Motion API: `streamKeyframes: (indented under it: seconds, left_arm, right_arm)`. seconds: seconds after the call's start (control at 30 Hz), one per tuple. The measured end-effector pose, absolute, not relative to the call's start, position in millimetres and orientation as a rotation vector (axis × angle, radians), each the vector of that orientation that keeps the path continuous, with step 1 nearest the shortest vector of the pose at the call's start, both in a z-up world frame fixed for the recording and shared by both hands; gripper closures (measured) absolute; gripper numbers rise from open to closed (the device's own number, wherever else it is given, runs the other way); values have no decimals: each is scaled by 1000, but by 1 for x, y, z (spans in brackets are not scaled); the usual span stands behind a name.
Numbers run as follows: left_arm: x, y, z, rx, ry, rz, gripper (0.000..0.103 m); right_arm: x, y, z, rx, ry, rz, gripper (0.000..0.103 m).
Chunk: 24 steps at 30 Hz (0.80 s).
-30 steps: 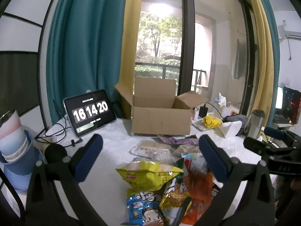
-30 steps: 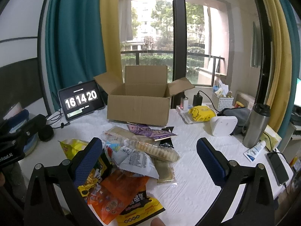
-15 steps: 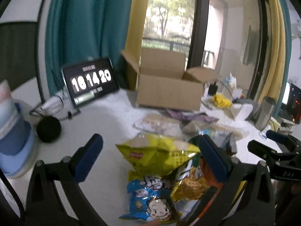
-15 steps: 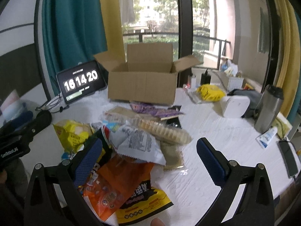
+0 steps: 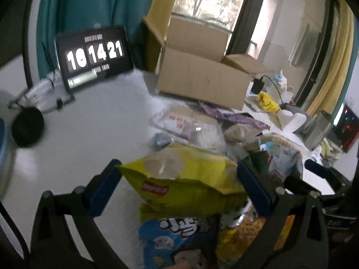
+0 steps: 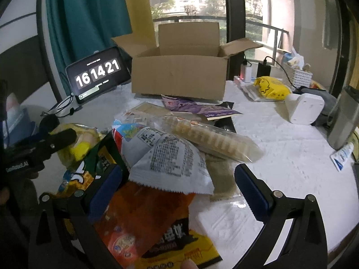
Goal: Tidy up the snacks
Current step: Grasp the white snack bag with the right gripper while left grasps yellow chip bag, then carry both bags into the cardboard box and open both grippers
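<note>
left gripper | jaws apart, straddling yellow chip bag | light, puffy, crushable | pinch top seam; right gripper | jaws apart

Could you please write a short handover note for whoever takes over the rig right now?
Left gripper: open, its fingers either side of the yellow chip bag, not closed on it.
Right gripper: open, holding nothing, above the grey-white packet and orange bag.
Snack pile lies on the white table in front of the open cardboard box.
Done: no snack seen in the box.
Left: pack every snack.
</note>
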State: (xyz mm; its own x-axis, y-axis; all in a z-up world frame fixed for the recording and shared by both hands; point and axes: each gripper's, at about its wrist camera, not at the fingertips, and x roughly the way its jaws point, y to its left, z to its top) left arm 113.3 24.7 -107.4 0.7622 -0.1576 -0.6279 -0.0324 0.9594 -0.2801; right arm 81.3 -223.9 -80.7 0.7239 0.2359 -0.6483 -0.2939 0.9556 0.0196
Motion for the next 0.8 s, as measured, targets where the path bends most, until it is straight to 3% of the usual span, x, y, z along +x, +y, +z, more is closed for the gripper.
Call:
streamKeyframes:
  seconds: [0.23, 0.27, 0.33, 0.47, 0.53, 0.6, 0.8]
  left_arm:
    - [135, 32, -128, -394, 797, -150, 2]
    - [136, 31, -129, -401, 800, -160, 8]
    - [139, 30, -130, -402, 817, -178, 13]
    - [140, 30, -129, -408, 829, -201, 29]
    - [139, 29, -124, -398, 820, -199, 31]
    - [134, 29, -115, -379, 798, -193, 32]
    - [128, 35, -80, -344, 714, -182, 34]
  right_arm:
    - [101, -217, -87, -91, 735, 327, 9]
    - [103, -216, -87, -94, 736, 334, 12]
    - [107, -214, -87, -101, 735, 355, 34]
    - [111, -211, -85, -117, 727, 376, 42]
    - [112, -208, -84, -133, 717, 386, 46]
    - [112, -208, -80, -129, 709, 405, 56]
    - [110, -207, -62, -125, 648, 454, 61]
